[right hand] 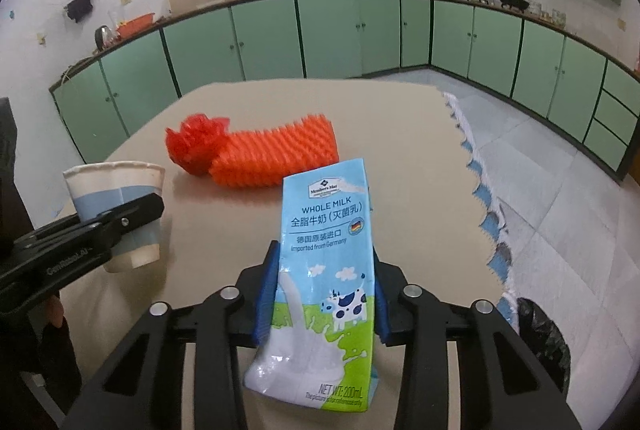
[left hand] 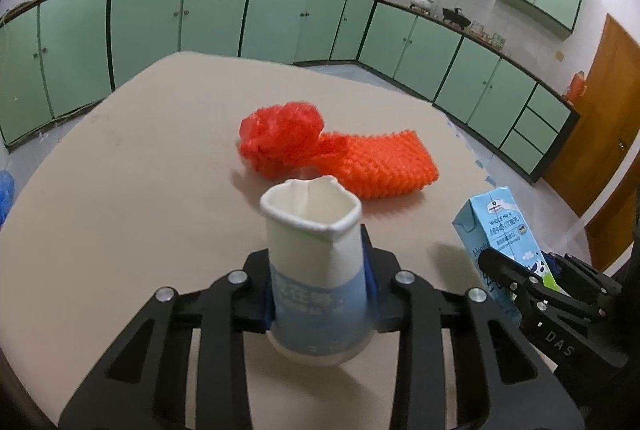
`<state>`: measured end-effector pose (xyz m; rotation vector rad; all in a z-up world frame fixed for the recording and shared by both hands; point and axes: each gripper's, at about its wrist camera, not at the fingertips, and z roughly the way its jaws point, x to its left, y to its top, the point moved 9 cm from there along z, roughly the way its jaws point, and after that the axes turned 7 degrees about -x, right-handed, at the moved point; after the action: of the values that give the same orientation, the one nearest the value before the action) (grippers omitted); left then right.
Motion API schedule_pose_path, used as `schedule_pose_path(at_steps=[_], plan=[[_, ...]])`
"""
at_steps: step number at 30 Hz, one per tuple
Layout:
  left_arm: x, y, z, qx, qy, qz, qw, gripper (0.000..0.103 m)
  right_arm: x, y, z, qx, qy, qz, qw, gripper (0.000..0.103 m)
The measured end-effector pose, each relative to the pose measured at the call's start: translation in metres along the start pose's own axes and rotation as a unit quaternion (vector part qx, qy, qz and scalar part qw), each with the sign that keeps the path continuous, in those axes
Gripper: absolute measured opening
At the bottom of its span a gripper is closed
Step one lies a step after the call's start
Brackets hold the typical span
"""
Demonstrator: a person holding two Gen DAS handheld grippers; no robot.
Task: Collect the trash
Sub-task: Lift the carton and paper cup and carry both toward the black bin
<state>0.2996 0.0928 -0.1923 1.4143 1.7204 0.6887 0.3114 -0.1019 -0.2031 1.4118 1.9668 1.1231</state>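
Observation:
A white and blue paper cup (left hand: 314, 270) with a squashed rim sits between the blue pads of my left gripper (left hand: 320, 286), which is shut on it. The right wrist view shows the same cup (right hand: 116, 190) tilted at the left, with the left gripper (right hand: 132, 226) clamped around it. My right gripper (right hand: 322, 294) is shut on a light-blue whole milk carton (right hand: 326, 262), which leans slightly. That carton (left hand: 496, 226) and the right gripper (left hand: 532, 282) appear at the left view's right edge. An orange foam net (left hand: 376, 162) and a red crumpled net (left hand: 280, 134) lie on the beige table (left hand: 140, 170) beyond.
Green cabinets run along the far walls. The table's right edge drops to a tiled floor (right hand: 560, 158). A black bag (right hand: 544, 338) sits low beside that edge. A brown door (left hand: 600, 134) is at the right.

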Motion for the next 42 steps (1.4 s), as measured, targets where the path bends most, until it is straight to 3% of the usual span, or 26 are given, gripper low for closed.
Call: schedule_pose_path(at_steps=[9, 21, 32, 42], plan=[[-0.033, 0.017, -0.024, -0.029, -0.023, 0.028, 0.9989, 0.031, -0.013, 0.018, -0.035, -0.036, -0.008, 0.013, 0.999, 0.038], [-0.113, 0.028, -0.044, -0.061, -0.075, 0.078, 0.9923, 0.032, -0.054, 0.036, -0.096, -0.091, -0.039, 0.038, 0.994, 0.036], [-0.183, 0.011, -0.055, -0.063, -0.133, 0.111, 0.9829, 0.032, -0.102, 0.033, -0.144, -0.12, -0.083, 0.066, 0.987, 0.035], [-0.263, -0.018, -0.055, -0.055, -0.197, 0.147, 0.9679, 0.032, -0.156, 0.014, -0.178, -0.127, -0.131, 0.097, 0.978, 0.035]])
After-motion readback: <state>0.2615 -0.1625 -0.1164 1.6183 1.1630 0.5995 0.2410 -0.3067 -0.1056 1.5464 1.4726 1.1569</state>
